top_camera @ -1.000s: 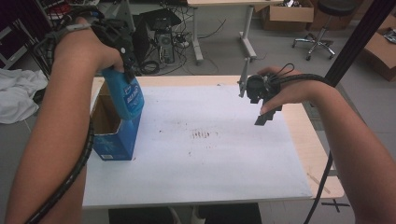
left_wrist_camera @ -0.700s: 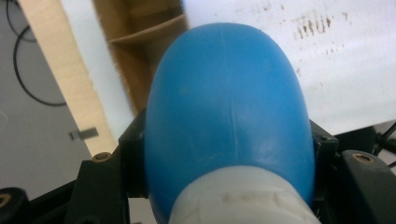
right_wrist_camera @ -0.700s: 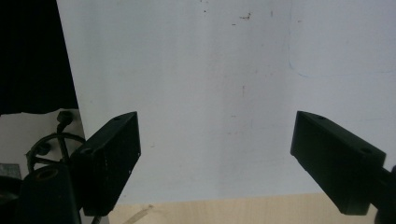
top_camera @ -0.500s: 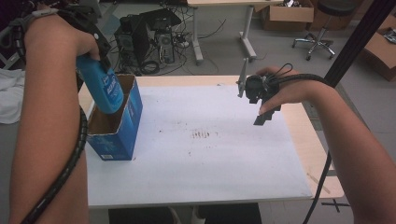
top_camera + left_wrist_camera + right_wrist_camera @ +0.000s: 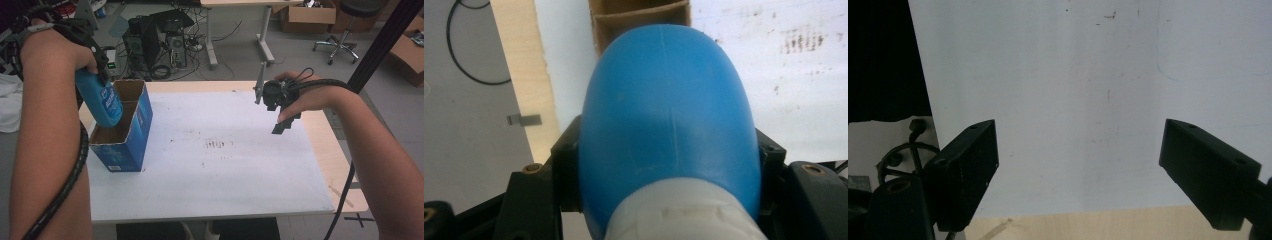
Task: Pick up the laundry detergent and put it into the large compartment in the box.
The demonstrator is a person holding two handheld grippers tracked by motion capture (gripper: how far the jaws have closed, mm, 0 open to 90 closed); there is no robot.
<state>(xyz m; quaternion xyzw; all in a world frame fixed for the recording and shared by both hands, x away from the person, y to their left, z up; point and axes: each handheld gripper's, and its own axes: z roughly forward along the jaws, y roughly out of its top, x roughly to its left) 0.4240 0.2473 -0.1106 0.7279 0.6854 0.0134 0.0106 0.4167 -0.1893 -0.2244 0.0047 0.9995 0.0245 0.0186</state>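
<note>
Blue bottle (image 5: 101, 99) pinched in left gripper (image 5: 664, 165), tilted over the open blue box (image 5: 134, 145), base at its rim, not yet inside; right gripper (image 5: 1083, 170) idle well aside, jaws spread, empty.

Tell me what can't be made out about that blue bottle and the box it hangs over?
- Blue bottle: its label print is too small in the high view; the left gripper view shows its bare side.
- Left claw: the bottle hides the inner faces of its jaws.
- Blue box: the bottle blocks part of its opening in both views, so its contents stay unknown.
- Right claw: open, nothing between its jaws.
</note>
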